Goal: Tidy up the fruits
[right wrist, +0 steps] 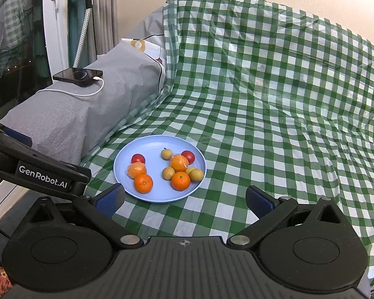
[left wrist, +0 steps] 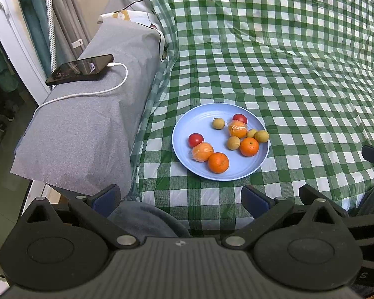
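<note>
Left tongs (left wrist: 180, 200): you're holding them released, grasping nothing.
Right tongs (right wrist: 185, 200): you're keeping them spread wide too.
Plate (right wrist: 127, 157): sitting just ahead, carrying the fruits.

Fruit plate on a green checked cloth, seen past wide-spread jaws

A light blue plate (left wrist: 182, 134) is seen at centre frame, loaded with oranges (left wrist: 218, 162), red tomatoes (left wrist: 195, 139) and small yellow-brown fruits (left wrist: 218, 123). The left gripper (left wrist: 180, 199) is held spread apart at the lower edge, nothing between its fingers. A charging phone (left wrist: 79, 69) is laid on grey fabric at upper left.
</note>
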`<action>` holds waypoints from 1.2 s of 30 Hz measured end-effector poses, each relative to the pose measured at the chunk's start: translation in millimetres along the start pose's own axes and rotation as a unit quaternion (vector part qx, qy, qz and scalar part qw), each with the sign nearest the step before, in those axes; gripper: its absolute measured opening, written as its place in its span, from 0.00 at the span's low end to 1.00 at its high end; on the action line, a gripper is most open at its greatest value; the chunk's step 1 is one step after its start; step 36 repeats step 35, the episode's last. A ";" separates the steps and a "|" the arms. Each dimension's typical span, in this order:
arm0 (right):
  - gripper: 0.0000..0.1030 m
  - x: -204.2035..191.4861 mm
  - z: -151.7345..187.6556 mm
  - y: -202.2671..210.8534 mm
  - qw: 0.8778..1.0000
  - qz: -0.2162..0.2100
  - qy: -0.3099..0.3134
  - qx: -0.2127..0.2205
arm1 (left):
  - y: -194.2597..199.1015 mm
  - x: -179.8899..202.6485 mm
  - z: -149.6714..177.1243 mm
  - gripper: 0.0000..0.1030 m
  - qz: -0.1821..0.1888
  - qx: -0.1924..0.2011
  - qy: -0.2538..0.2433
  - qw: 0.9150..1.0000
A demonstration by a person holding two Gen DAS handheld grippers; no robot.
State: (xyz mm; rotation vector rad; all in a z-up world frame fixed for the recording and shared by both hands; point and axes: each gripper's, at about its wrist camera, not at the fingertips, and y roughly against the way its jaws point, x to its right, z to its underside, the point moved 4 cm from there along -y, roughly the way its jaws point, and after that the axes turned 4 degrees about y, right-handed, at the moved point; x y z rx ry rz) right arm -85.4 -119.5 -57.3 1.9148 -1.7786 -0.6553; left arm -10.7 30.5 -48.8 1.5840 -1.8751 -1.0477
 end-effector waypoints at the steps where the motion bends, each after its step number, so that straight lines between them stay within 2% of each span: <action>1: 0.99 0.2 0.0 0.0 1.000 0.000 0.000 0.000 | -0.2 -0.3 -0.2 1.00 0.000 0.000 -0.001 1.000; 36: 0.99 -0.4 -0.1 -0.2 1.000 0.000 0.000 0.001 | -3.5 -6.9 -3.9 1.00 -0.006 0.002 -0.005 1.000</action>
